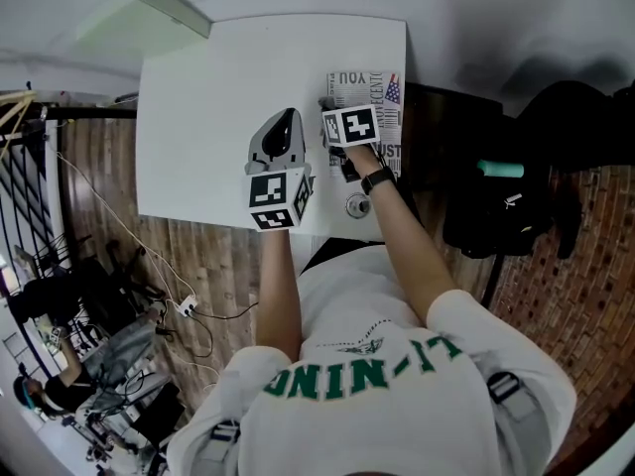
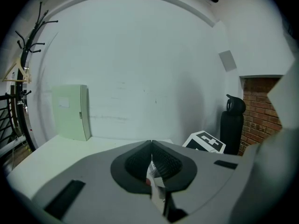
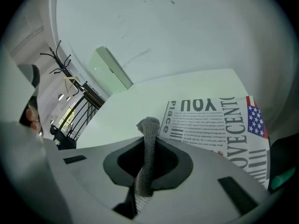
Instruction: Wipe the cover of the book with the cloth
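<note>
R hand-held gripper (image 3: 149, 139) is clamped on a grey cloth (image 3: 148, 125), by the corner of the book (image 3: 219, 120) on the white worktop (image 3: 126, 115). L hand-held gripper (image 2: 152, 144) has its jaws together w/ nothing held.

Grey cloth (image 3: 148, 143), white book cover (image 3: 210, 122) with black lettering and a red-white-blue flag (image 3: 256, 119), white table (image 1: 218, 97)

The book (image 1: 382, 92) lies at the table's (image 1: 198, 97) right edge. The right gripper (image 1: 327, 104), cloth (image 3: 148, 143) between its jaws, is over the book's left part. The left gripper (image 1: 287, 117) is just left of it. A box (image 1: 149, 13) stands at the far left corner.
</note>
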### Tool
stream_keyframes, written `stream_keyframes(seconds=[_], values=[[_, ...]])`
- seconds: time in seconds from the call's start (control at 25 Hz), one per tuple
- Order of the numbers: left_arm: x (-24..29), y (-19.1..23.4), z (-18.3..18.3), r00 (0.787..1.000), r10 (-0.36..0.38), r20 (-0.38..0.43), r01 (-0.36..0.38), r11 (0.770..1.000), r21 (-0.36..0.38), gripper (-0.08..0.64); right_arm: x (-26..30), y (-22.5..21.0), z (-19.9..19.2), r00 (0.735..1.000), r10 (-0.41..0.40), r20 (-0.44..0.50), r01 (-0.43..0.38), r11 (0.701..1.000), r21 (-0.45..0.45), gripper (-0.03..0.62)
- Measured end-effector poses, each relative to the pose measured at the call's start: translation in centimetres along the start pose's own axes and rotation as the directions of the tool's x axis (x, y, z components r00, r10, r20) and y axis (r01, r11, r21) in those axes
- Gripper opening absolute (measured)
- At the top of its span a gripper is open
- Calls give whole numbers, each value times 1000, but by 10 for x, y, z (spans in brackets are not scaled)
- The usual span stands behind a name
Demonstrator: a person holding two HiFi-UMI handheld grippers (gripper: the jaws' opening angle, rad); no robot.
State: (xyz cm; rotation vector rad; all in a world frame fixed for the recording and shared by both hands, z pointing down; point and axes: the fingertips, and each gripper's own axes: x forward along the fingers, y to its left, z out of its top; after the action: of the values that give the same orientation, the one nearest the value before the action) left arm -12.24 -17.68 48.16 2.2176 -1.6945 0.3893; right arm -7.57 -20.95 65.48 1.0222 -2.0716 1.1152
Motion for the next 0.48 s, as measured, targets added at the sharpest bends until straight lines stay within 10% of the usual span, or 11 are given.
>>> stream_keyframes(seconds=[0.48], values=[[22,-31,-3,997,-82,2,82,996,-16,14,-74,-113,-19,976,-213,48,207,973,103,40]])
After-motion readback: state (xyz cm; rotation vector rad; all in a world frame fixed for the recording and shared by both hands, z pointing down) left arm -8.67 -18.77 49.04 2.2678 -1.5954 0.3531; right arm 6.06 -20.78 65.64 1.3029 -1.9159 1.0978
